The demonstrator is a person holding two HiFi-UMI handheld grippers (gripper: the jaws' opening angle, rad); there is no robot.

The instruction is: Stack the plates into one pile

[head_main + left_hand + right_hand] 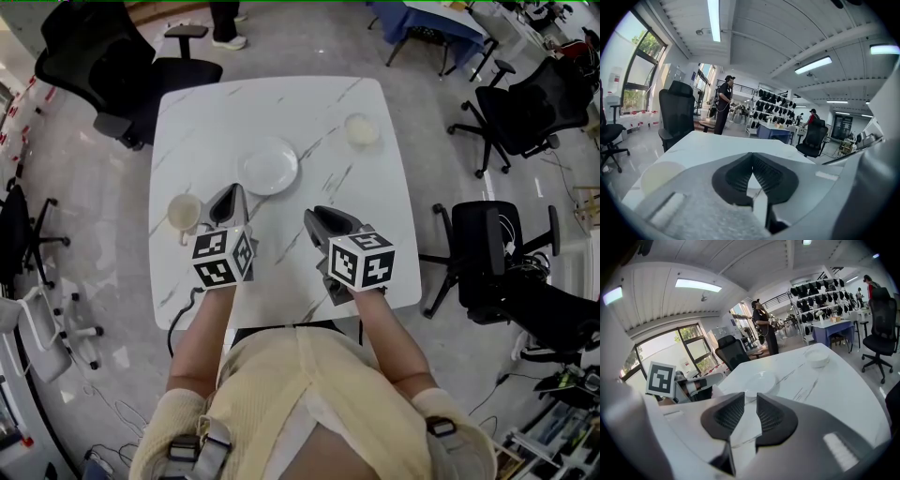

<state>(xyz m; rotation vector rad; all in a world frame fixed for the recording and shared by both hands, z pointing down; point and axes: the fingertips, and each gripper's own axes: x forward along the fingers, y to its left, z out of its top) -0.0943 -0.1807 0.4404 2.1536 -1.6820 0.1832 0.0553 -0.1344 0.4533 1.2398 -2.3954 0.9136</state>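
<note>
**Plainly three dishes apart, with the large plate lying between the two grippers**

Broadly, the white marble table (375,197) carries everything; no pile stands on it, and each dish sits on its own patch of the top.

The left gripper (230,199) hangs over the near left part of the table with its jaws clenched tip to tip, nothing between them. The right gripper (323,217) hangs beside it to the right; its jaws stand a little apart and empty, and only bare tabletop shows through the gap.

The large plate (267,165) lies flat near the middle, just ahead of both grippers and between their lines; it looks slightly nearer the left one, and in the right gripper view it sits ahead and a touch left of the jaws.

The cream dish (185,212) lies just beside the left gripper, off its left flank rather than ahead of it. The small white dish (361,129) lies toward the far right, well apart from the others, ahead and to the right of the right gripper.

All three are round, so no long axis governs a grip; my judgement is that what matters is which rim faces which jaws. The cream dish suits the left hand and the far white dish the right; the clenched left jaws would have to part before they could take any rim.
</note>
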